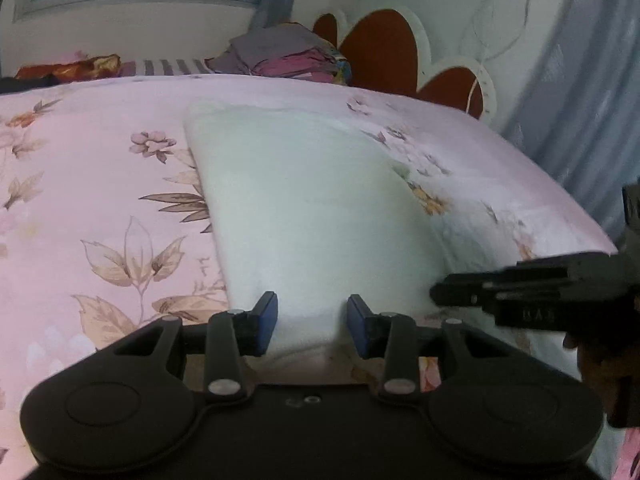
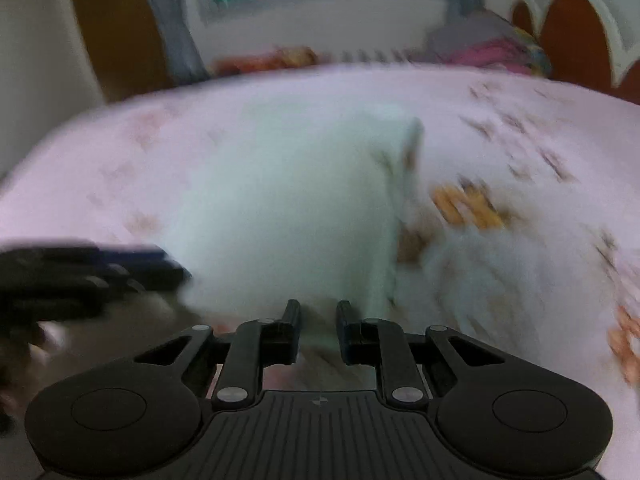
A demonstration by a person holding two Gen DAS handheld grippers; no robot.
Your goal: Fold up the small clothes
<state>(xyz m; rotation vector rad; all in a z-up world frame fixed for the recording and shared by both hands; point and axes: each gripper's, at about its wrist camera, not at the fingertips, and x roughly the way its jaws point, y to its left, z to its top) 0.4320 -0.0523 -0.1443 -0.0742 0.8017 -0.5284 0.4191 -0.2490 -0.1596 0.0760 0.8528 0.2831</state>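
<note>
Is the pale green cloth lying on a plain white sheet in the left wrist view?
No, the pale green cloth lies on a pink bedsheet printed with flowers and leaves.

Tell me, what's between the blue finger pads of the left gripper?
The near edge of the white cloth lies between the left gripper fingers, which stand apart; the left wrist view shows it.

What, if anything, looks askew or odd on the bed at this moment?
Nothing stands out as damaged or spilled. The white cloth lies folded on the floral bedsheet, at a slant to the bed's edge. Both the left gripper and right gripper stand open at its near edge. The right wrist view is motion-blurred.
</note>
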